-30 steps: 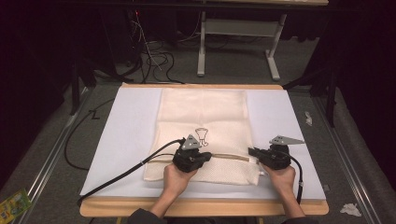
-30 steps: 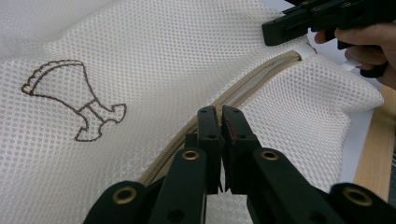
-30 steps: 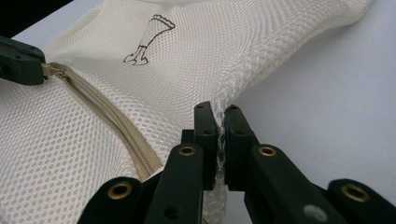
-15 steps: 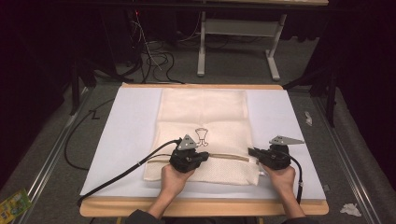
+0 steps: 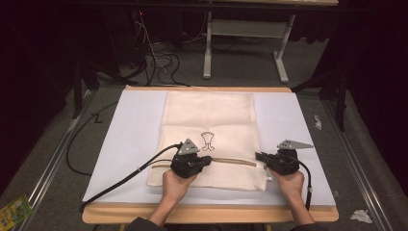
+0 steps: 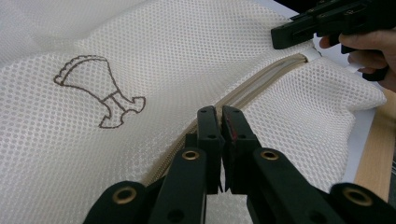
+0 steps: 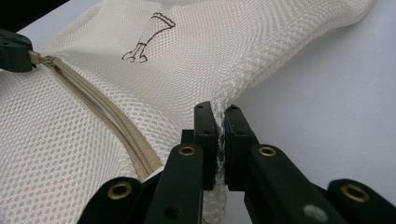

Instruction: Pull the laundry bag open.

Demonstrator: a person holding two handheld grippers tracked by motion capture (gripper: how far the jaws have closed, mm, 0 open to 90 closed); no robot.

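Note:
A cream mesh bag [image 5: 211, 115] with a small brown dress outline [image 5: 207, 138] lies flat on a white sheet [image 5: 130, 144]. A beige zipper [image 5: 235, 161] runs across its near part. My left gripper [image 5: 208, 160] is shut on the zipper pull at the zipper's left end, and its jaws [image 6: 218, 114] are pressed together over the zipper line. My right gripper [image 5: 259, 156] is shut on the bag's right edge, with mesh [image 7: 210, 51] pinched between its jaws [image 7: 217, 114]. The right gripper view has the left gripper [image 7: 14, 53] at its far left. The right gripper [image 6: 299, 30] is at the top right of the left gripper view.
The sheet covers a wooden table [image 5: 207, 214]. Black cables [image 5: 159, 57] and a grey metal frame [image 5: 245, 29] lie on the floor beyond it. A crumpled scrap [image 5: 361, 215] sits at the right of the floor and a green packet [image 5: 12, 209] at the left.
My left gripper has slid a little to the left along the zipper line. The right gripper has stayed in place on the bag's edge.

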